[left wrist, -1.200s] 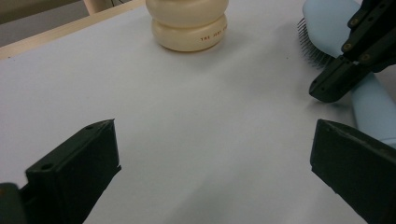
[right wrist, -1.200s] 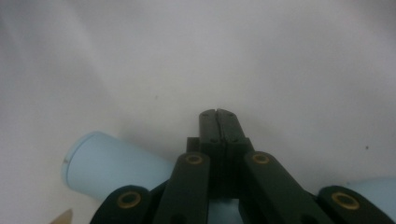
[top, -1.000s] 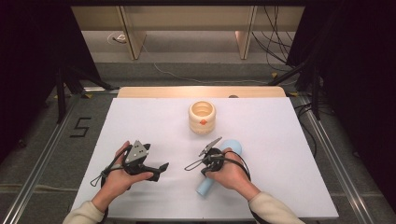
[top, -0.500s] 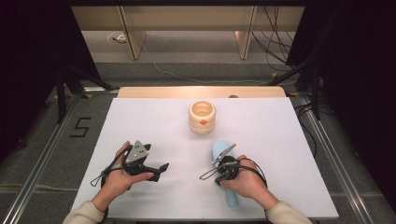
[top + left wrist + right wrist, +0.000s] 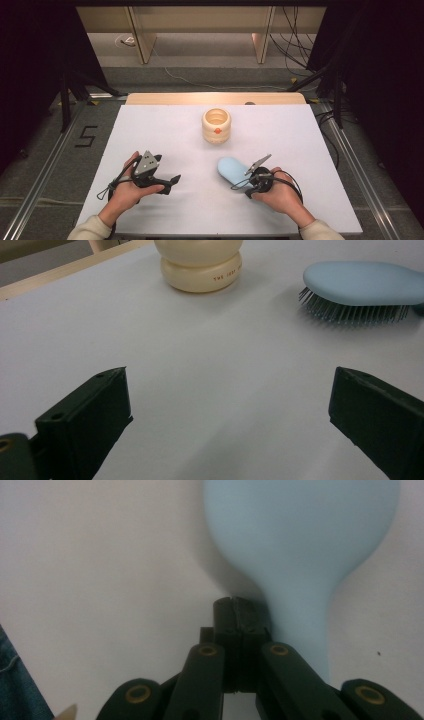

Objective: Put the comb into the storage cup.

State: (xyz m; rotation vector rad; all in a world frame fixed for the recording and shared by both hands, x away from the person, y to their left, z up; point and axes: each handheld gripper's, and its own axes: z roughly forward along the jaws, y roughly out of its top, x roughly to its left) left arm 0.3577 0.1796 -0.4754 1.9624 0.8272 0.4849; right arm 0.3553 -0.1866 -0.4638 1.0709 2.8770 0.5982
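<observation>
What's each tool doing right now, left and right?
Left tool: open, nothing between its jaws.
Right tool: closed, jaws together beside the light blue hairbrush handle, not gripping it.

A white table [image 5: 150,125] stands on grey floor [image 5: 45,165]. Beyond its wooden far edge [image 5: 215,98] stands a pale shelf unit [image 5: 200,25]; cables [image 5: 295,55] trail right of it, in darkness.
</observation>
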